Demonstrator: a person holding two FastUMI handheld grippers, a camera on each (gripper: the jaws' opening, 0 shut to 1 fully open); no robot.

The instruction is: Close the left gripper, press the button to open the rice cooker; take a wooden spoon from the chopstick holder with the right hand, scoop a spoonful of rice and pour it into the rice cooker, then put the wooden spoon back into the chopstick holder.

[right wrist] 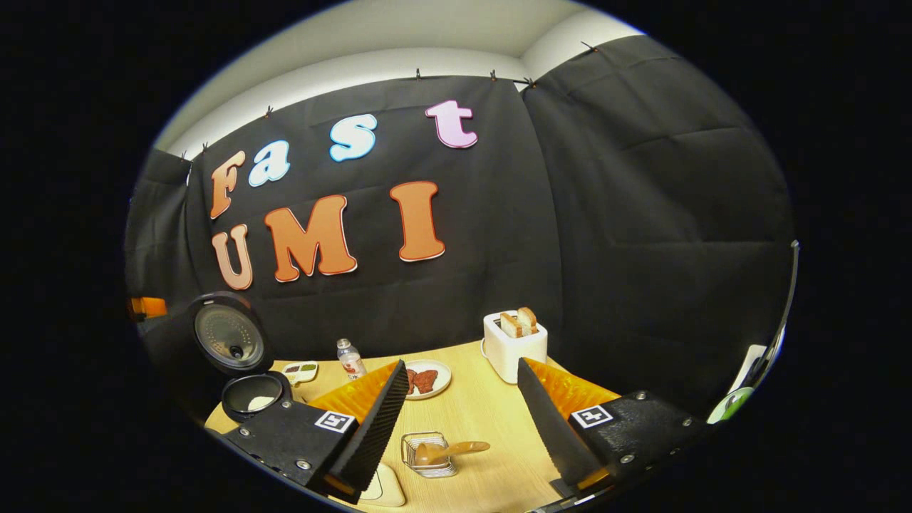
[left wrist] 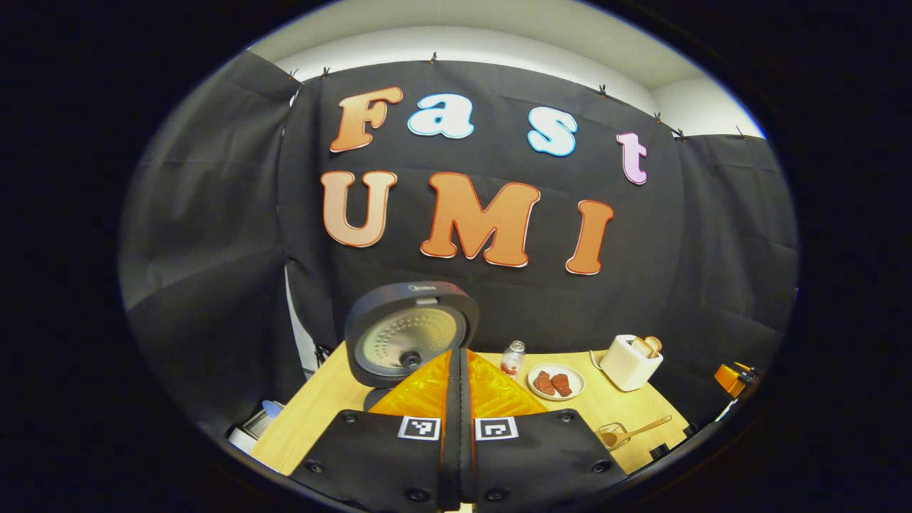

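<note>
Left gripper: fingers pressed together, empty, before the rice cooker, lid raised, at the table's far left corner. Right gripper: fingers spread, empty, open tabletop between them. Wooden spoon: lying in the wire chopstick holder near the front edge, handle pointing right.
</note>
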